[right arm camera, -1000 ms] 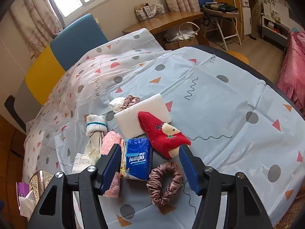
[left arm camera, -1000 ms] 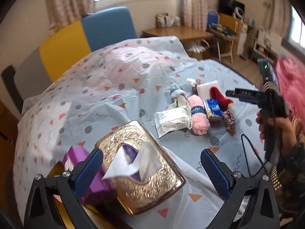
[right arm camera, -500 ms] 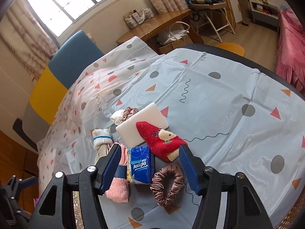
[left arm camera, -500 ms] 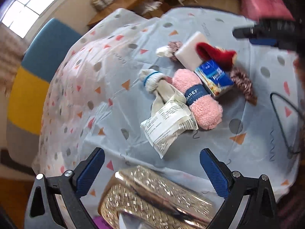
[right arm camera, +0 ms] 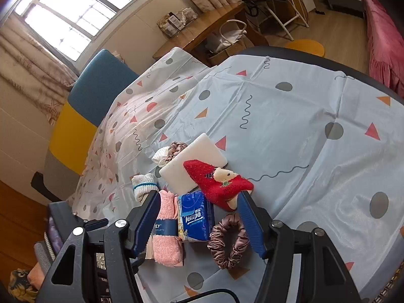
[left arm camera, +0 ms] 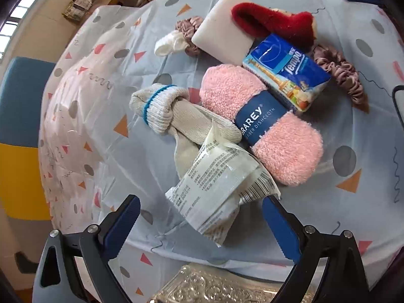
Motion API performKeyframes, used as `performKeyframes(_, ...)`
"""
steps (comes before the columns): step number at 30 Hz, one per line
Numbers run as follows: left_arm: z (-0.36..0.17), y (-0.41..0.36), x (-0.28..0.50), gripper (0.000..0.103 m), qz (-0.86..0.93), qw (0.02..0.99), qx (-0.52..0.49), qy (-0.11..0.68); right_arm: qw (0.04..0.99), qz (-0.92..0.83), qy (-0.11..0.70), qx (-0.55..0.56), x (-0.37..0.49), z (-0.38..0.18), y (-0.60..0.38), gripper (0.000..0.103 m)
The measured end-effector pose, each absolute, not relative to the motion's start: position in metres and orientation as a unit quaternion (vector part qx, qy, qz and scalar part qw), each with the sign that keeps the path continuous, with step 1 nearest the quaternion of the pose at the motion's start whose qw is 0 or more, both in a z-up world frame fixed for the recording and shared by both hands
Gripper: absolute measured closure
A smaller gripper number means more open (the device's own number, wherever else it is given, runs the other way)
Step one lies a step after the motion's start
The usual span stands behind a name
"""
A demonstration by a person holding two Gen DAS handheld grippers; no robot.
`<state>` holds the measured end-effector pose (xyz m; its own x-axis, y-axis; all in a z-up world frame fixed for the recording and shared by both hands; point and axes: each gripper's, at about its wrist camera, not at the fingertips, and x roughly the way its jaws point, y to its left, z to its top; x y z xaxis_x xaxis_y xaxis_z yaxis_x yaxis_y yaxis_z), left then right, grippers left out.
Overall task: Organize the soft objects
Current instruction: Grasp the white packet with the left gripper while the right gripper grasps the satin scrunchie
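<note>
My left gripper (left arm camera: 199,200) points down over a clear-wrapped white packet (left arm camera: 217,184); its jaws are closing, with the packet between the fingers but not pressed. Behind the packet lie a beige sock with a blue stripe (left arm camera: 161,108), a pink banded dishcloth (left arm camera: 260,123), a blue tissue pack (left arm camera: 285,70), a red sock (left arm camera: 272,22), a white block (left arm camera: 222,38) and a mauve scrunchie (left arm camera: 341,73). My right gripper (right arm camera: 198,197) hovers open above the tissue pack (right arm camera: 194,214), holding nothing, with the scrunchie (right arm camera: 227,240) just beside its right finger.
A gold embossed tissue box (left arm camera: 214,287) sits at the near table edge under the left gripper. A second scrunchie (left arm camera: 189,30) and a small white item (left arm camera: 169,43) lie behind the block. A blue and yellow chair (right arm camera: 96,93) stands past the patterned tablecloth (right arm camera: 290,131).
The left gripper swung down from the gold tissue box toward the pile and rolled; the packet now lies between its fingers. The right gripper shifted slightly and stays over the tissue pack.
</note>
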<state>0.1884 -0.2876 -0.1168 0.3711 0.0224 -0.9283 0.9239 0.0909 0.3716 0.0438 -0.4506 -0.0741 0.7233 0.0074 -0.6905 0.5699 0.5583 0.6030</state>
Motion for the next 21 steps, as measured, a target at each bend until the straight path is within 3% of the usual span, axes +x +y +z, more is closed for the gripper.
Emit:
performKeyframes(6,-0.131,-0.294,0.193,0.005,-0.396,0.603,0.54,0.434,0.808,-0.19,0.316,0.459,0.036,-0.078,-0.46,0.039)
performKeyframes(7,-0.135,-0.293,0.192,0.008,-0.397,0.6,0.537,0.44,0.806,-0.191,0.317,0.462,0.037,-0.079,-0.461,0.039)
performKeyframes(10,-0.142,-0.291,0.188,0.036,-0.399,0.585,0.535,0.461,0.802,-0.193,0.322,0.465,0.038,-0.083,-0.462,0.039)
performKeyframes(16,-0.133,-0.283,0.177,0.044,-0.41,0.582,0.51,0.483,0.8,-0.206,0.337,0.452,0.041,-0.087,-0.463,0.039)
performKeyframes(21,-0.12,-0.269,0.168,0.047,-0.401,0.603,0.491,0.484,0.777,-0.203,0.396,0.446,0.054,-0.106,-0.461,0.039)
